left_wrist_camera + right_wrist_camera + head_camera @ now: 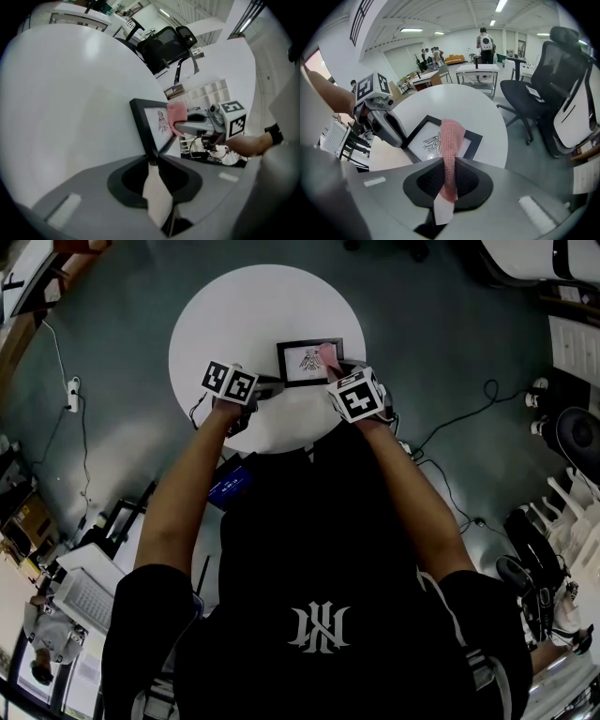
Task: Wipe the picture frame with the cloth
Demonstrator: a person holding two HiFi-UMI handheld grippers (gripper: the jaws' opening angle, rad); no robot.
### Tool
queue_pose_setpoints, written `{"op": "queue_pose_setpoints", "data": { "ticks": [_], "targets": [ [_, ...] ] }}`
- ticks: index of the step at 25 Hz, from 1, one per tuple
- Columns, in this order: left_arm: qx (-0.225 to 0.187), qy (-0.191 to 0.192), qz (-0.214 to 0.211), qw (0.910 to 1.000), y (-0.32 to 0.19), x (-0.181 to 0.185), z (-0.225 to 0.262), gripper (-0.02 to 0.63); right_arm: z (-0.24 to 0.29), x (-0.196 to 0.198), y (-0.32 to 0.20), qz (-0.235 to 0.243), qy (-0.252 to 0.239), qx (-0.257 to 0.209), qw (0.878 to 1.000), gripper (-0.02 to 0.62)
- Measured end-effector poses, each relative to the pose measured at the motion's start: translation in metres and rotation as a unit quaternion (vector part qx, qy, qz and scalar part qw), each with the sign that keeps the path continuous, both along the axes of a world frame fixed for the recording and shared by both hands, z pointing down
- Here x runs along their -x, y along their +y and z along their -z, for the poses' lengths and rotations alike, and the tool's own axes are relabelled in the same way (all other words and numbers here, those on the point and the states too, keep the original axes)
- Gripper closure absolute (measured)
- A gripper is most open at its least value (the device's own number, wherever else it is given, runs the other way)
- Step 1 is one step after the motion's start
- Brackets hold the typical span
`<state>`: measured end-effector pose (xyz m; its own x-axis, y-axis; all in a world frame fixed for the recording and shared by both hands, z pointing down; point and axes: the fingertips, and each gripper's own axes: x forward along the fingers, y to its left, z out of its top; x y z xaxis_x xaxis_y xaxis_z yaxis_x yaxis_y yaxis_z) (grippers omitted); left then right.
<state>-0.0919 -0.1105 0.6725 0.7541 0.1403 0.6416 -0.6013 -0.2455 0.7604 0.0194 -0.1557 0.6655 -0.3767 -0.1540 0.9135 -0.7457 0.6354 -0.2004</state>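
A black picture frame [309, 361] with a white print lies flat on the round white table [234, 315]. My left gripper [267, 385] is shut on the frame's left corner, and its own view shows the frame's edge [140, 126] running into the closed jaws. My right gripper [330, 369] is shut on a pink cloth [451, 140] that drapes forward onto the glass of the frame [433, 140]. In the head view the cloth [327, 354] rests on the frame's right part. The left gripper view shows the cloth [176, 116] pressed against the print by the right gripper [185, 127].
The table's near edge lies just under both grippers. Cables [459, 418] trail over the grey floor. Black office chairs [553, 84] stand beside the table, with desks and people [485, 40] further back. A power strip [73, 395] lies on the floor at the left.
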Motion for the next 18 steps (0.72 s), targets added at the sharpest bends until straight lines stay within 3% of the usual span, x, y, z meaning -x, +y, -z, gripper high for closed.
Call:
{"op": "queue_pose_setpoints", "data": {
  "ticks": [8,12,15,18],
  "targets": [
    [-0.002,0.002,0.0,1.0,0.0,-0.001,0.0,0.543,0.003,-0.028,-0.005,-0.035,0.009,-0.005,0.999,0.565],
    [-0.002,0.002,0.0,1.0,0.0,-0.001,0.0,0.543,0.002,-0.051,-0.007,-0.075,0.026,0.006,0.997,0.565],
    [-0.003,0.002,0.001,1.0,-0.001,-0.002,0.0,0.543,0.017,-0.04,-0.009,-0.083,-0.02,-0.002,0.996,0.565],
    [-0.004,0.001,0.002,1.0,0.001,-0.001,0.0,0.543,0.029,-0.003,0.001,-0.073,-0.084,0.013,0.994,0.565]
  ]
}}
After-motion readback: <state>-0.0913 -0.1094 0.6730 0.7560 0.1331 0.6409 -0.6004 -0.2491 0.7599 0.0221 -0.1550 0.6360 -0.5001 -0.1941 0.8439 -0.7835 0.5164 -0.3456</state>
